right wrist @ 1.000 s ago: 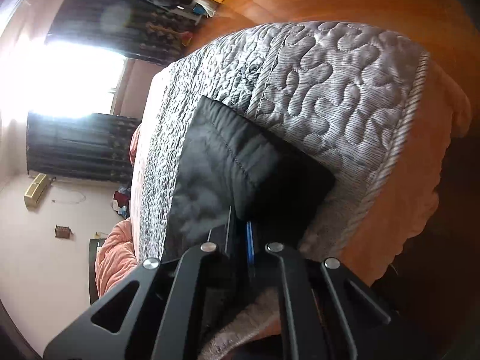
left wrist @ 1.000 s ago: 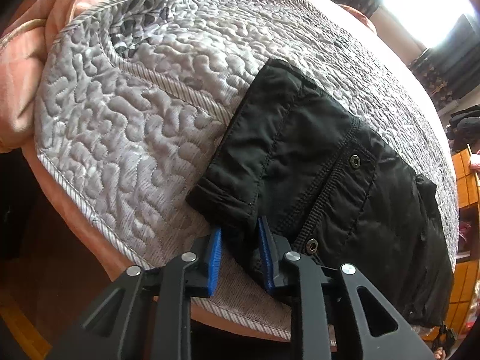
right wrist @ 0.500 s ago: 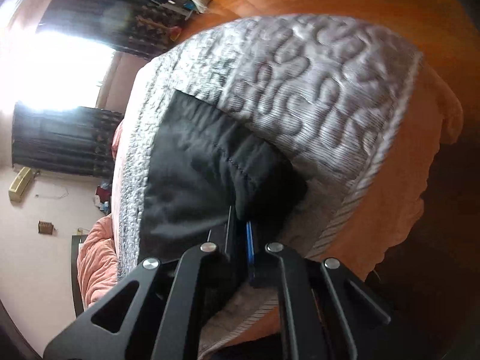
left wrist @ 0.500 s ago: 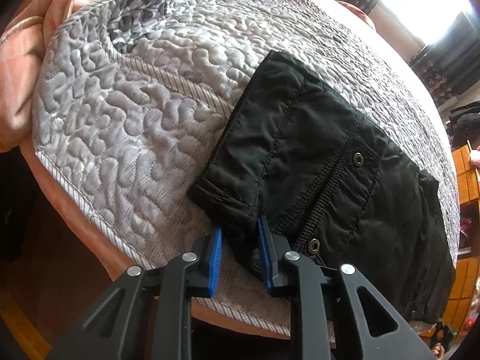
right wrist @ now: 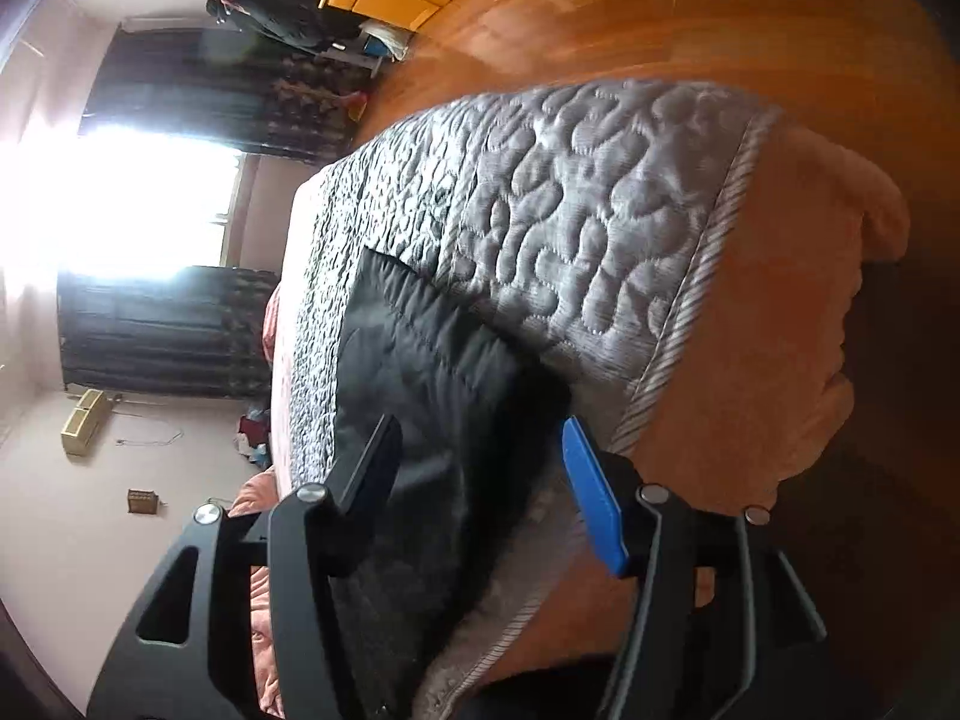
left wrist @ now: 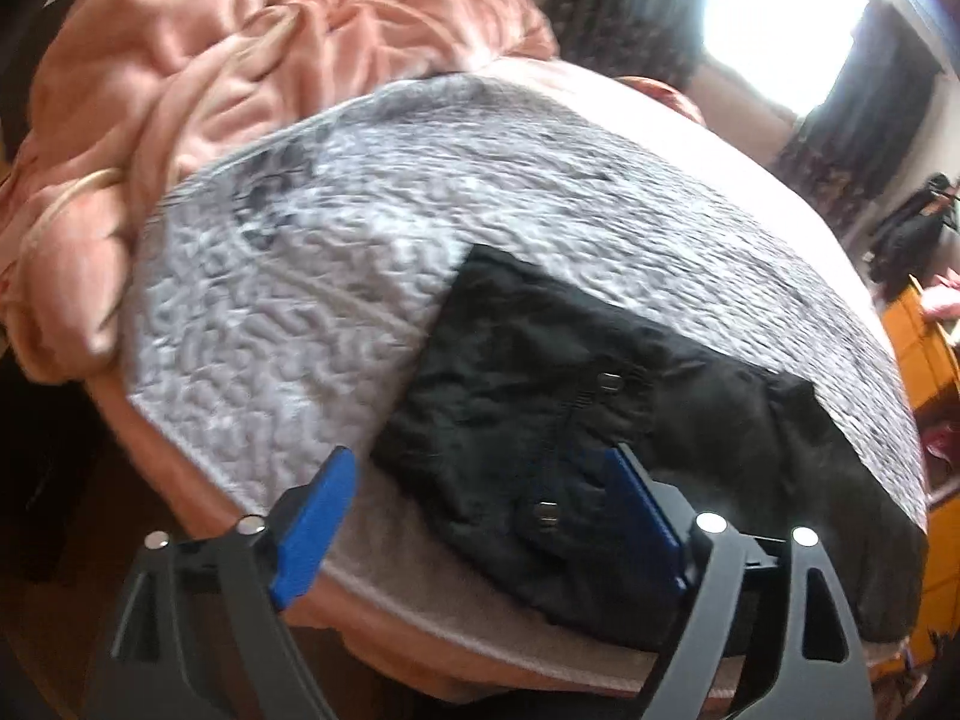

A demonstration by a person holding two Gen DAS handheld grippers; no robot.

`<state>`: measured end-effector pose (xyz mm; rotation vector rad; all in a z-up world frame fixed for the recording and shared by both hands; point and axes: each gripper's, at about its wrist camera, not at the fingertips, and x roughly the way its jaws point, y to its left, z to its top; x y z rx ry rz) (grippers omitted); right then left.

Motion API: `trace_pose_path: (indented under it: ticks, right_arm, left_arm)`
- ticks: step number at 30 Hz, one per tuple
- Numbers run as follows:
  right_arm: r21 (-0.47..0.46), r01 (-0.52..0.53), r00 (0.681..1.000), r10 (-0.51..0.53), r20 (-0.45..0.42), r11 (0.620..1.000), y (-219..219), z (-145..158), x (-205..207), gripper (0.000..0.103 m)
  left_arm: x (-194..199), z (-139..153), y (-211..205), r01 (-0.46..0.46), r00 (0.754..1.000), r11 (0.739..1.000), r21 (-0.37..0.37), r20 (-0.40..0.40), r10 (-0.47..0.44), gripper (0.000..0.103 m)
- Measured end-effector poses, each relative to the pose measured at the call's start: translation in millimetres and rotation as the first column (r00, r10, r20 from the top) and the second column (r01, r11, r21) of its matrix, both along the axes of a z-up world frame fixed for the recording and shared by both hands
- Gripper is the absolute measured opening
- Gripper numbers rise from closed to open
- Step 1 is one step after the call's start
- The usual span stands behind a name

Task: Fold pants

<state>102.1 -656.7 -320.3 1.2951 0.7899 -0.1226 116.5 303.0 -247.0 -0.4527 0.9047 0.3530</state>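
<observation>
Quilted grey bedspread (left wrist: 312,312) covers the bed, with a rumpled pink blanket (left wrist: 198,54) in the upper left of the left wrist view and a bright window (right wrist: 120,192) at the left of the right wrist view. On the left gripper (left wrist: 486,483) the blue fingers (left wrist: 315,516) stand wide apart, clamped on nothing, and straddle the near corner of the pants (left wrist: 600,420). The right gripper (right wrist: 480,462) likewise has its fingers (right wrist: 591,501) spread, with the dark cloth lying between them but not pinched. The black pants lie as a compact folded bundle at the lower centre and right of the left view, close to the striped edge of the bedspread, with metal snaps (left wrist: 546,516) showing on the top layer. Beyond the bed, an orange wooden floor (right wrist: 690,12) fills the upper right of the right view. The fabric looks thin, soft and a little slick, probably light; stacked layers could slide apart, so a hold would be safest at a stitched hem or the thicker seam near the snaps, taking all layers together.
</observation>
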Motion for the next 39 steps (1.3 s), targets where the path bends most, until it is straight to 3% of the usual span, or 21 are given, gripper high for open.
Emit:
trace_pose_path:
  ticks: [3,8,14,19,24,27,31,39]
  right_arm:
    - [0.034,0.001,1.0,-0.001,0.003,0.999,2.1,-11.8,3.5,0.056]
    - [0.099,0.01,1.0,-0.013,0.027,0.995,7.9,-31.5,7.6,0.056]
    - [0.14,0.001,0.998,-0.009,0.058,0.99,12.3,-42.7,17.1,0.057]
    - [0.127,-0.037,0.992,0.022,0.122,0.991,15.3,-33.6,22.8,0.057]
    - [0.137,-0.059,0.992,0.043,0.117,0.989,15.9,-41.7,29.2,0.045]
    - [0.121,-0.074,0.992,0.061,0.115,0.99,19.0,-37.4,34.2,0.024]
    - [0.066,-0.085,0.989,0.076,0.127,0.994,22.2,-14.5,37.3,0.017]
    - [-0.142,-0.139,0.97,0.164,0.179,0.98,49.7,75.7,44.4,0.016]
  left_arm:
    - [12.0,-7.8,-5.6,0.03,0.999,0.999,-0.033,-0.009,-0.031,0.09]
    - [23.0,-31.8,-4.3,-0.041,0.998,0.993,-0.11,-0.056,0.035,0.091]
    - [30.3,-53.8,-9.0,-0.067,0.991,0.995,-0.072,-0.124,0.058,0.091]
    - [27.7,-65.0,-5.6,-0.112,0.984,0.991,-0.073,-0.148,0.1,0.091]
    - [25.1,-58.8,-10.4,-0.13,0.987,0.991,-0.038,-0.096,0.126,0.091]
    - [24.3,-51.5,-16.5,-0.138,0.989,0.99,-0.003,-0.056,0.138,0.091]
    - [23.2,-47.2,-21.5,-0.16,0.987,0.987,0.023,-0.011,0.16,0.091]
    - [14.1,-51.2,-32.9,-0.161,0.986,0.987,0.02,0.035,0.16,0.091]
